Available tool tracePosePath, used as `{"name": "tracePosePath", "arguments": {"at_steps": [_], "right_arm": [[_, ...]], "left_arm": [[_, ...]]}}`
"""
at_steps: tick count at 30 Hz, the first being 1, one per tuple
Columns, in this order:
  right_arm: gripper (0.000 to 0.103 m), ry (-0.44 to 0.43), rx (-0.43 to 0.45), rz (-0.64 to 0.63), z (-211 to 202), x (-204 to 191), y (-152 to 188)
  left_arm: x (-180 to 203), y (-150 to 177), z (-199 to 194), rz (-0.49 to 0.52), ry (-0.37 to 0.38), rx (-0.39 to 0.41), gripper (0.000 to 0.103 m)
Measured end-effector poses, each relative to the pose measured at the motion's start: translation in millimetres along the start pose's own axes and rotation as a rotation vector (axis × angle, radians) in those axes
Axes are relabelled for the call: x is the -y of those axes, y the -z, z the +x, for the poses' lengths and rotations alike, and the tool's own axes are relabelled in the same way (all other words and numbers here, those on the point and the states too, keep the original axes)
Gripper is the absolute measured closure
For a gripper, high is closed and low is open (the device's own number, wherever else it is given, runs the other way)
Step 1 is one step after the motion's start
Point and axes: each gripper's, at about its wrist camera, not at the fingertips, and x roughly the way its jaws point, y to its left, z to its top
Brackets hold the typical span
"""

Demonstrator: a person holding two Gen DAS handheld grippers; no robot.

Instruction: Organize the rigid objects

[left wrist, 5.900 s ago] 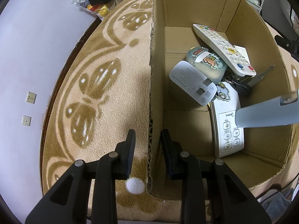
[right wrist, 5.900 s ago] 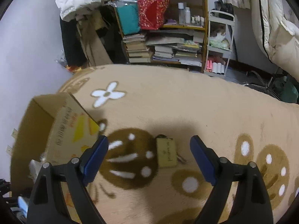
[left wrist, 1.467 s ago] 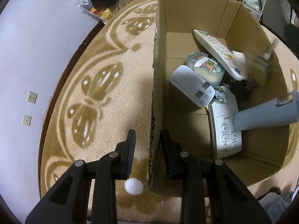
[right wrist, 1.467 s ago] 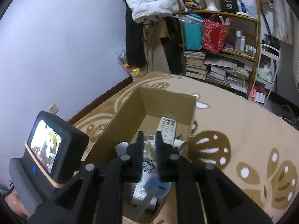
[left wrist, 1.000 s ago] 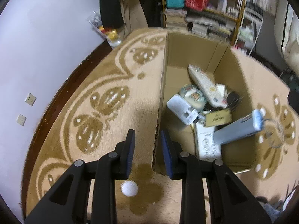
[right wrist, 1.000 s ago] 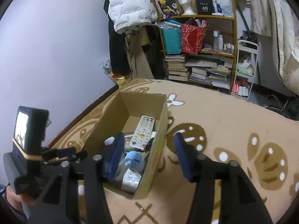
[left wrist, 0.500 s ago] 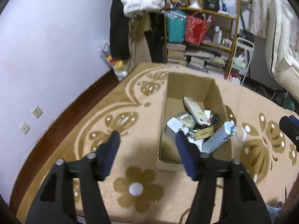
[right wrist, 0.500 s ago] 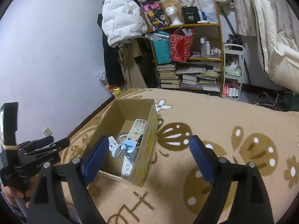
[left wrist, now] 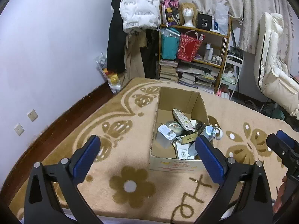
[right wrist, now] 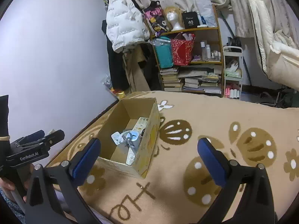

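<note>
Left wrist view: box (left wrist: 179,165) lies ahead between wide, empty left tool (left wrist: 147,156) fingers; right tool (right wrist: 147,160) likewise wide.

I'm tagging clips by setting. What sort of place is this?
Most likely a lived-in bedroom or spare room at home: a patterned blanket spread under the cardboard box, a cluttered shelf of books and bags, and a white puffer jacket hanging by the wall.

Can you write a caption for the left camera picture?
Open left hand-held gripper above a brown cardboard box of remotes on patterned beige carpet.
</note>
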Motion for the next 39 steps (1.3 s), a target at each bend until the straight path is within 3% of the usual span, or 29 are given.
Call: {"name": "tracePosePath", "arguments": {"at_steps": [16, 39], "right_arm": [[0.0, 0.054, 0.103, -0.015, -48.7, 1.9, 7.7], [0.0, 0.123, 0.184, -0.053, -57.4, 0.2, 4.1]], "left_arm": [[23.7, 17.2, -50.3, 0.08, -0.004, 0.146, 0.002], [34.2, 19.9, -45.7, 0.125, 0.004, 0.146, 0.002]]}}
